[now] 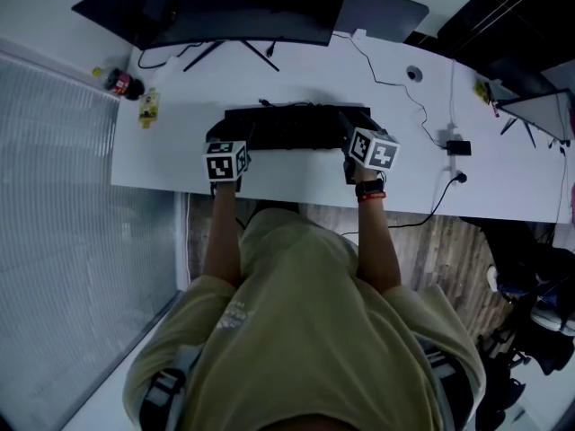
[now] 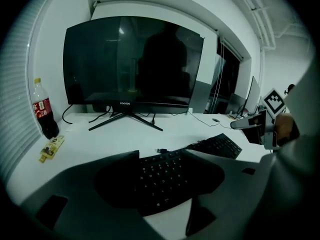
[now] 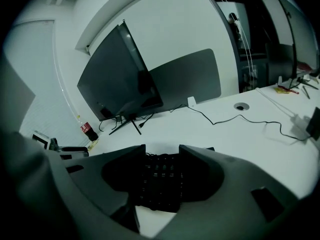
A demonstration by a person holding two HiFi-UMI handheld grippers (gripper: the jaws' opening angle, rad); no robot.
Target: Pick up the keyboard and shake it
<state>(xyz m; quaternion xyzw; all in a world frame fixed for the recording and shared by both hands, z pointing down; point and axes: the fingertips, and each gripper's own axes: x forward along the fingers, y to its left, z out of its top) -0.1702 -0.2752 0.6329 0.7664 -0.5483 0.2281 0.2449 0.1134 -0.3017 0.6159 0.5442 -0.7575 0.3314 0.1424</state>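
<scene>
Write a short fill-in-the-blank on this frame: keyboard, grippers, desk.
1. The black keyboard lies on the white ____, in front of the monitor.
2. The cola bottle stands to the monitor's ____.
3. The left gripper and right gripper each have their fingers ____, with the keyboard between them.
Missing words: desk; left; open.

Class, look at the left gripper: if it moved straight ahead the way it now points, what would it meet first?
The left gripper would meet the black keyboard first; its end lies between the open fingers, though exact depth is unclear.
</scene>
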